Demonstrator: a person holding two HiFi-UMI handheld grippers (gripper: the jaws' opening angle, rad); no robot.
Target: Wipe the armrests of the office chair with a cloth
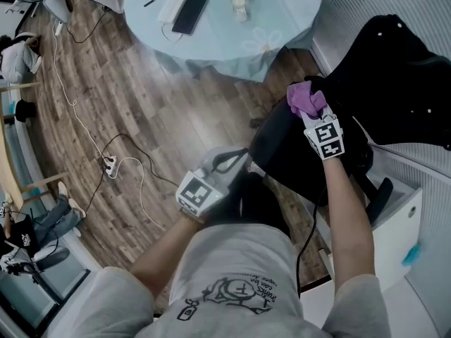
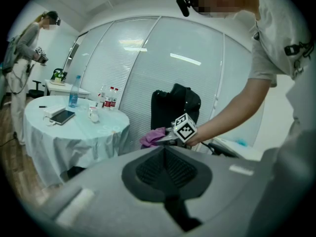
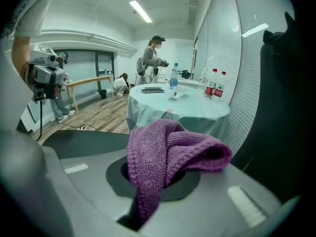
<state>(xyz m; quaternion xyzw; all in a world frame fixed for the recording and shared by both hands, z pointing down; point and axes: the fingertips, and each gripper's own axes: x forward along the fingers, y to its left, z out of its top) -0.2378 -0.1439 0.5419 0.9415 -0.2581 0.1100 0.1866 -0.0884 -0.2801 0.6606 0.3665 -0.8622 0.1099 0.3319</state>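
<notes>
- A purple knitted cloth (image 1: 307,98) (image 3: 168,154) is bunched up and pinched between the jaws of the right gripper (image 1: 312,111) (image 3: 154,184); its loose folds spill over the top of them.
- The cloth is held over the upper edge of a black office chair (image 1: 282,150). Whether it touches the chair cannot be told.
- A dark garment (image 1: 398,69) is draped over the chair's back.
- The left gripper (image 1: 229,162) (image 2: 166,169) is lower and nearer the person, beside the chair. Its jaws are pressed together with nothing between them.
- Beyond the chair stands a round table (image 1: 271,27) under a pale blue tablecloth, with a smartphone (image 1: 189,15) lying on it and water bottles (image 3: 214,89) standing on it.
- A white cable and a power strip (image 1: 109,164) lie on the wooden floor (image 1: 141,111).
- Other people stand in the room's background.
</notes>
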